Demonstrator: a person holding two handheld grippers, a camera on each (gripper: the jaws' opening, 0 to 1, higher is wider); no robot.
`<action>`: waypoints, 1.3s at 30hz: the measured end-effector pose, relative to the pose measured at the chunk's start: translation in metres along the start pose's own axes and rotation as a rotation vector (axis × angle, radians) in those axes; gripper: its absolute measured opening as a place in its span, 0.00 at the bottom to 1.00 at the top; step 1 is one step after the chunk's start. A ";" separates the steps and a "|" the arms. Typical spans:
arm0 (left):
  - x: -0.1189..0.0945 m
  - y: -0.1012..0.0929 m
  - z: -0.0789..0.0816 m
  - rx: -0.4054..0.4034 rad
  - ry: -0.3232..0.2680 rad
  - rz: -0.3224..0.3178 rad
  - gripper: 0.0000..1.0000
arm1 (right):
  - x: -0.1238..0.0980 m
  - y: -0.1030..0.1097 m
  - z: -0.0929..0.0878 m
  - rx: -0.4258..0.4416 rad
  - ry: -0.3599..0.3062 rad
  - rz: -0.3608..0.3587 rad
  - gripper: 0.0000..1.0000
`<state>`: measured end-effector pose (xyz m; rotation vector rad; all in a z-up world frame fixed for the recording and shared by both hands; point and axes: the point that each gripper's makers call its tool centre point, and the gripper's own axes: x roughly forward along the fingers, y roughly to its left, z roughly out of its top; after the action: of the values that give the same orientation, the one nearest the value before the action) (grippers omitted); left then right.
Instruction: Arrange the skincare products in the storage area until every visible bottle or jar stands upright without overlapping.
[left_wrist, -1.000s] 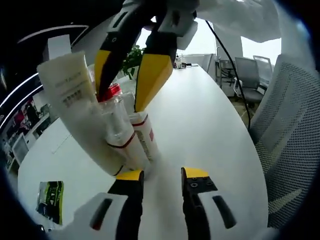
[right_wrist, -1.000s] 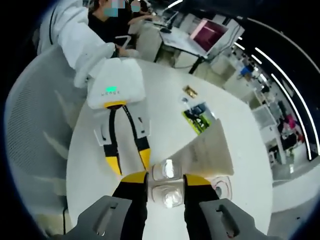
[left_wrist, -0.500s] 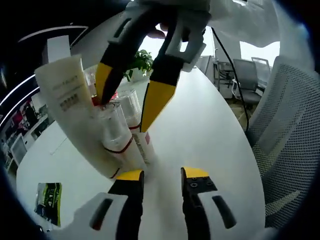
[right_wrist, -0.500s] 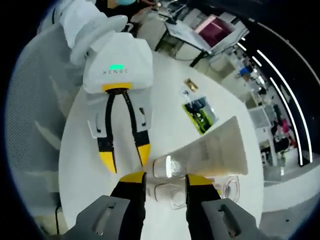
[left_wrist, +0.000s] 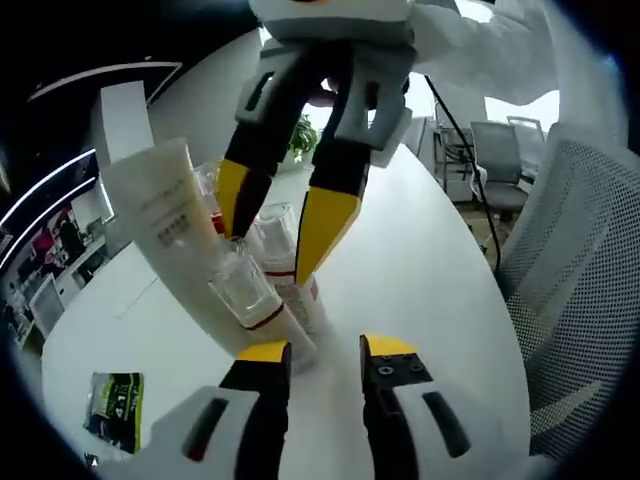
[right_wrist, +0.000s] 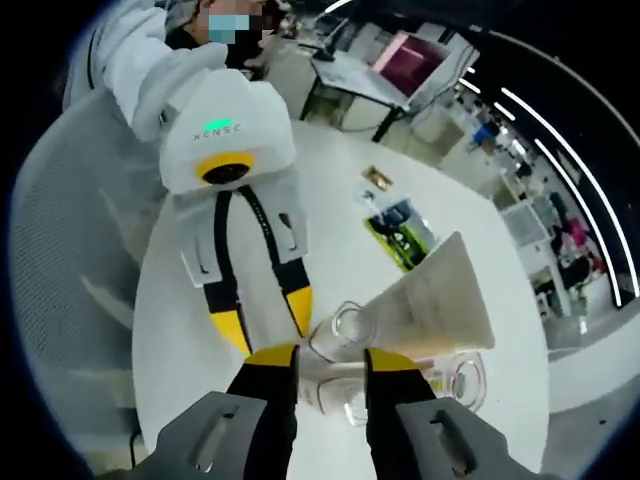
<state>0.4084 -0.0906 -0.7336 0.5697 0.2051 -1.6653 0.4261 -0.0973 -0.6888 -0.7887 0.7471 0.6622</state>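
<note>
Left gripper view, left to right: green packet (left_wrist: 115, 422) lay flat on the white surface (left_wrist: 430, 260) at lower left. Cream tube (left_wrist: 175, 235) leaned tilted at centre-left, touching the clear-capped bottles (left_wrist: 262, 290) bunched just above my left gripper (left_wrist: 325, 352), whose jaws were released, nothing between them. My right gripper (left_wrist: 290, 235) came down from the top, jaws set around a clear cap in that bunch. Mesh chair (left_wrist: 585, 290) at right.

Right gripper view: left gripper (right_wrist: 268, 318) sat at centre-left, jaws apart. My right gripper (right_wrist: 330, 362) was clenched on a clear-capped bottle (right_wrist: 335, 392) at bottom centre. Tube (right_wrist: 435, 300) lay to the right, another clear cap (right_wrist: 466, 380) beyond.
</note>
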 end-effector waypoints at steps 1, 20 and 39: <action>-0.001 0.001 -0.001 0.001 0.000 0.002 0.25 | 0.000 0.001 0.000 0.003 0.001 0.005 0.18; -0.008 0.000 -0.002 0.034 0.021 0.008 0.23 | -0.001 0.029 -0.009 0.026 0.008 0.069 0.17; -0.001 -0.004 0.004 0.043 0.008 -0.002 0.23 | -0.021 0.010 0.002 0.023 -0.029 -0.014 0.17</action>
<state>0.4034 -0.0907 -0.7305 0.6082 0.1762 -1.6733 0.4068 -0.0956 -0.6750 -0.7611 0.7208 0.6503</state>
